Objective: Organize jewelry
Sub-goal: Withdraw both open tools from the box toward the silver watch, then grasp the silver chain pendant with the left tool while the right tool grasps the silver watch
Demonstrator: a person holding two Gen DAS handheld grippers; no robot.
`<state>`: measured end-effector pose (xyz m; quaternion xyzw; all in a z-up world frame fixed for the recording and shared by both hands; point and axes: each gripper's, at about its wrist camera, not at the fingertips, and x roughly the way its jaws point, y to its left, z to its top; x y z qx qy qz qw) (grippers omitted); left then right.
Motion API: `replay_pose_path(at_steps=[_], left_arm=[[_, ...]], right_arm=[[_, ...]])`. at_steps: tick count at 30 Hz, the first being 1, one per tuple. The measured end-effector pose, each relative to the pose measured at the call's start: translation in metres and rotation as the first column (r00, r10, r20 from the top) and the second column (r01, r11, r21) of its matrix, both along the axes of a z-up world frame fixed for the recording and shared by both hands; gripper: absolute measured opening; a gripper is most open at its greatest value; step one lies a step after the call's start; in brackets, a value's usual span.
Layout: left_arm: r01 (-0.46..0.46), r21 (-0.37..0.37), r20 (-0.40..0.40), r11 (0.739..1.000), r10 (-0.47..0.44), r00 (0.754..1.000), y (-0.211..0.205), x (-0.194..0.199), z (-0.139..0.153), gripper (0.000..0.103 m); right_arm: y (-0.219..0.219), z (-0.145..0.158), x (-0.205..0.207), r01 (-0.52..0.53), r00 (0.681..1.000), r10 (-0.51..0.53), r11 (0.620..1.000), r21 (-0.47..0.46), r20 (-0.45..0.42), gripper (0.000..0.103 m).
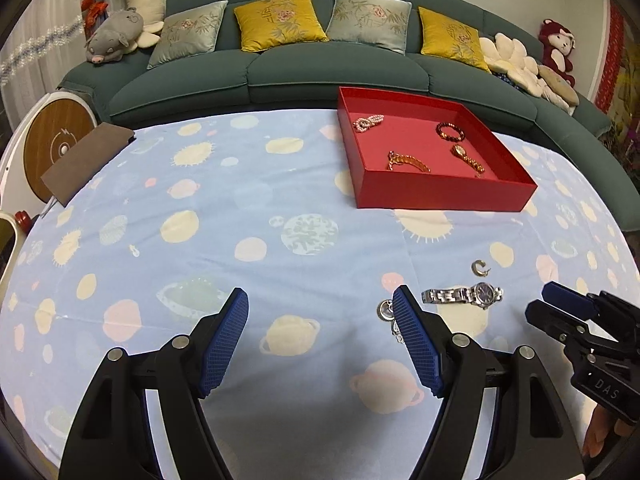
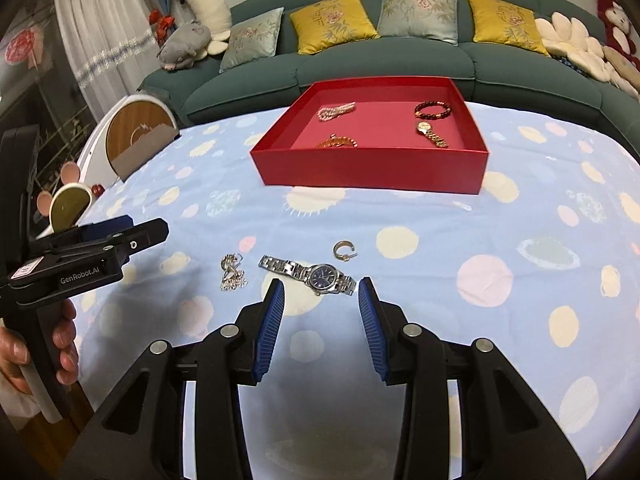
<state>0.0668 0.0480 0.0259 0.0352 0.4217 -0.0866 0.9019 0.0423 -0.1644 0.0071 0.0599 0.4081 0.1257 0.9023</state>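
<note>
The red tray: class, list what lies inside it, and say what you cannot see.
Inside the red tray lie a pearl bracelet, a dark bead bracelet, a gold watch and a gold chain. The near wall hides the front strip of the floor.

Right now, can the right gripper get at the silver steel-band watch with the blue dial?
Probably yes. The right gripper is open and empty, the silver watch lies flat just past its fingertips, and nothing sits between them.

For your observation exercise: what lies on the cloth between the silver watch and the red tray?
Only a small silver ring, close behind the silver watch; beyond it, bare tablecloth up to the red tray. Clearest in the right wrist view.
</note>
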Motion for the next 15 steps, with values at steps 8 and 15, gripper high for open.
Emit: replay_pose_path(at_steps=[8,15], left_arm=[[0.028,-0.015,-0.022,0.999,-0.028,0.999,0.003,0.000,-0.007,0.072],[0.058,-0.001,-0.059,0.998,-0.058,0.997,0.003,-0.004,-0.021,0.072]], right_arm=[[0.016,-0.031,0.026,-0.048,0.997,0.044,0.998,-0.049,-0.069,0.046],[0.018,-0.037,0.038,-0.047,0.996,0.043,0.997,-0.056,-0.075,0.052]])
